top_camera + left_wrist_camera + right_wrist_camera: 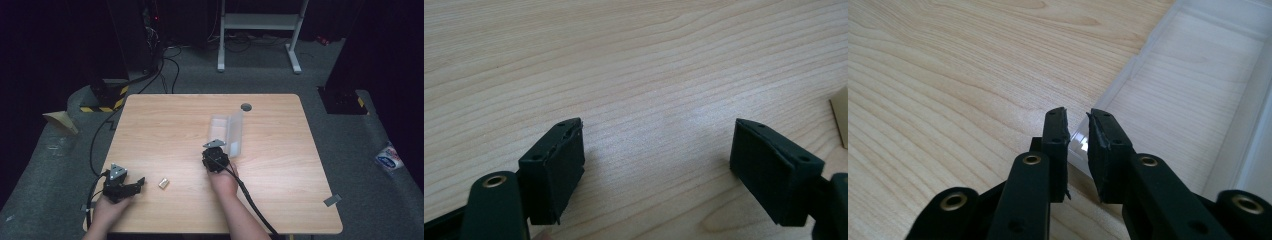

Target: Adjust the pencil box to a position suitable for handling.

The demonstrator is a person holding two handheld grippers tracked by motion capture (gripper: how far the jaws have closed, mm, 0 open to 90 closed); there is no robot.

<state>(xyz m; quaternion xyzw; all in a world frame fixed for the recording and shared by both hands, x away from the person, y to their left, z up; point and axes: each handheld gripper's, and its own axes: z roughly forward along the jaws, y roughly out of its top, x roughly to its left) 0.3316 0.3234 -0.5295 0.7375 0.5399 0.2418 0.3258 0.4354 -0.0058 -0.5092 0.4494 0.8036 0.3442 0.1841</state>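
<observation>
A clear plastic box point(227, 131) lies open in the middle of the wooden table point(165, 125). My right gripper point(218, 148) is at its near left corner. In the right gripper view the gripper point(1078, 120) has its jaws drawn close on the corner of the box wall point(1188, 90). A small beige block point(163, 183) lies on the table toward the front. My left gripper point(140, 182) rests just left of it, open, with bare wood between its pads point(561, 170). The block's edge point(840, 117) shows at the right of the left gripper view.
A grey round grommet point(246, 106) sits near the table's far edge. A grey piece of tape point(332, 200) lies at the front right corner. Cables point(250, 200) trail from both grippers toward the front edge. A white stand point(260, 22) is on the floor behind.
</observation>
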